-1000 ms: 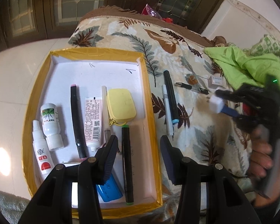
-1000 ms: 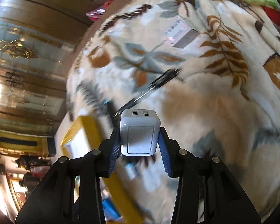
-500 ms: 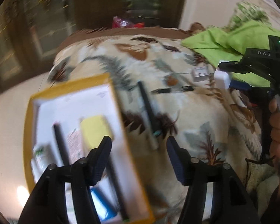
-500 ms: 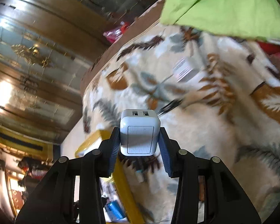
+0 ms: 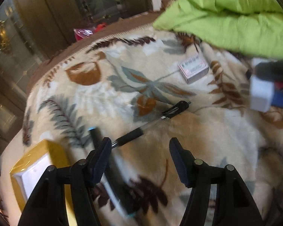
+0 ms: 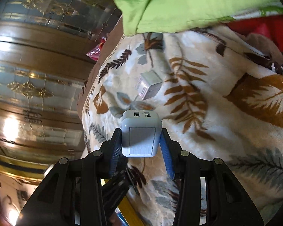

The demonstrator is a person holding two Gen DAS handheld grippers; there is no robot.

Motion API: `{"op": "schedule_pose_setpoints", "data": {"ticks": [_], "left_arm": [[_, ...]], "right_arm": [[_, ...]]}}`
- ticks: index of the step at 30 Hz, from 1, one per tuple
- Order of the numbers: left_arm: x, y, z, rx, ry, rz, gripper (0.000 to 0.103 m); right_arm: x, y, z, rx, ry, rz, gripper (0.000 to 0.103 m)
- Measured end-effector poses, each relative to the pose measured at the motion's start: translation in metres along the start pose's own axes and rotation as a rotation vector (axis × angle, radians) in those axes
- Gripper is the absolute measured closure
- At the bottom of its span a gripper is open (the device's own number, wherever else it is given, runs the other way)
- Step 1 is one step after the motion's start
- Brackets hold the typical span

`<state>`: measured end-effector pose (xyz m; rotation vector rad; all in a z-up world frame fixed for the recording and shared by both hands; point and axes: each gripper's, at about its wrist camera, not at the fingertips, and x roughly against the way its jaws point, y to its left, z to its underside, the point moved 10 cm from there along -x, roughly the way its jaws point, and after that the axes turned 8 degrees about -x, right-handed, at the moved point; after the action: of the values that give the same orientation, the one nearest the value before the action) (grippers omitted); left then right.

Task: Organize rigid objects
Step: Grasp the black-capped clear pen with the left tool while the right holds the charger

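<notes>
blanket (image 5: 207, 131): fluffy plush cloth, matt, leaf print
green cloth (image 5: 235, 18): thin woven fabric, creased, matt
charger (image 6: 140, 137): smooth white plastic, slight sheen
pen (image 5: 151, 124): clear glossy plastic barrel, black matt grip
box (image 5: 194, 68): printed cardboard
tray (image 5: 37, 150): glossy yellow rim, white inside
doors (image 6: 37, 56): polished wood, reflective glass

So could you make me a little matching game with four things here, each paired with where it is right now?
Things:
1. white USB charger
2. black pen
3. small grey box
4. green cloth

Places:
A. lying flat on the leaf-print blanket, just ahead of the open left claw
B. bunched at the far edge of the blanket
C. clamped in the right claw
D. lying on the blanket close to the green cloth

Pairs: 1-C, 2-A, 3-D, 4-B
</notes>
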<state>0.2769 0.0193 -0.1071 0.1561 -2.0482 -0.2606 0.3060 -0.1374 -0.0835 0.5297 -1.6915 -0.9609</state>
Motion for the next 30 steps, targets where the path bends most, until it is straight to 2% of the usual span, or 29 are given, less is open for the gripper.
{"op": "schedule_pose_setpoints", "data": {"ticks": [5,9,11,12,17,19,24,28,30], "left_arm": [[-0.022,-0.007,-0.014,-0.052,0.009,-0.023,0.039],[-0.040,-0.008,-0.011,-0.094,0.070,-0.045,0.041],[-0.038,-0.011,-0.007,-0.067,0.080,-0.007,0.059],[-0.037,-0.012,-0.005,-0.056,0.090,0.007,0.077],[-0.026,-0.024,0.008,-0.062,0.113,0.015,0.088],[-0.018,-0.027,0.018,-0.003,0.127,0.073,0.093],[0.005,-0.028,0.056,0.156,0.167,0.231,0.094],[0.037,-0.021,0.093,0.277,0.168,0.328,0.094],[0.052,-0.017,0.110,0.317,0.170,0.350,0.095]], "right_arm": [[0.005,-0.007,-0.011,-0.031,-0.025,-0.031,0.062],[0.003,-0.005,-0.012,-0.027,-0.024,-0.048,0.062],[0.000,-0.003,-0.011,-0.020,-0.017,-0.048,0.062],[0.000,-0.003,-0.011,-0.018,-0.015,-0.049,0.062],[0.001,0.000,-0.009,-0.016,-0.016,-0.057,0.062],[0.001,0.002,-0.007,-0.004,-0.013,-0.056,0.062],[-0.006,0.009,0.003,0.037,0.008,-0.038,0.062],[-0.015,0.018,0.016,0.079,0.040,-0.031,0.062],[-0.021,0.023,0.024,0.107,0.058,-0.019,0.062]]}}
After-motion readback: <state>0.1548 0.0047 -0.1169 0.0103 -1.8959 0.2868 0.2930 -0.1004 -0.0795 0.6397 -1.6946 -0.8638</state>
